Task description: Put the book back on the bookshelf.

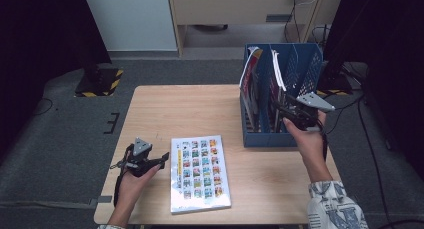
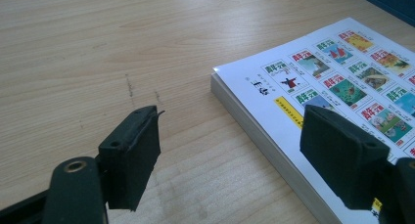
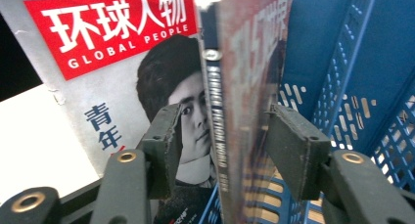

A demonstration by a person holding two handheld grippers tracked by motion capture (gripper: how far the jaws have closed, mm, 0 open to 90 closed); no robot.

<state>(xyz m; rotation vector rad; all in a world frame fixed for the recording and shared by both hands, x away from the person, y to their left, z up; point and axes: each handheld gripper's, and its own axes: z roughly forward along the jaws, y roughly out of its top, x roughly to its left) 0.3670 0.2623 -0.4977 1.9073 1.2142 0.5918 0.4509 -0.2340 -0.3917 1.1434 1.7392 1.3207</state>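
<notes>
Right gripper view: we see the right gripper (image 3: 220,145) with its fingers (image 3: 164,141) apart, straddling the spine edge of an upright magazine (image 3: 244,87). A small gap shows on both sides of the spine, so the pads do not press on it. The magazine stands on its own in a slot of the blue file rack (image 3: 352,87). Behind it, in the neighbouring slot, stands a second magazine (image 3: 112,53) with a red title band and a portrait on the cover.

High view: we find the rack (image 1: 265,139) at the far right of the table (image 1: 200,109), holding the two upright magazines, with at least one more slot to their right whose contents we cannot tell. The right gripper (image 1: 295,114) sits at the rack's front right, level with the magazines' edges.

Left gripper view: we see the left gripper (image 2: 230,150) with fingers (image 2: 129,155) wide apart, holding nothing. One finger hangs over bare wood, the other over the near corner of a book (image 2: 337,82) that lies flat. Whether that finger touches the cover we cannot tell.

High view again: the left gripper (image 1: 162,156) rests low just left of the book (image 1: 200,174), which lies flat at the table's near middle, well apart from the rack.
</notes>
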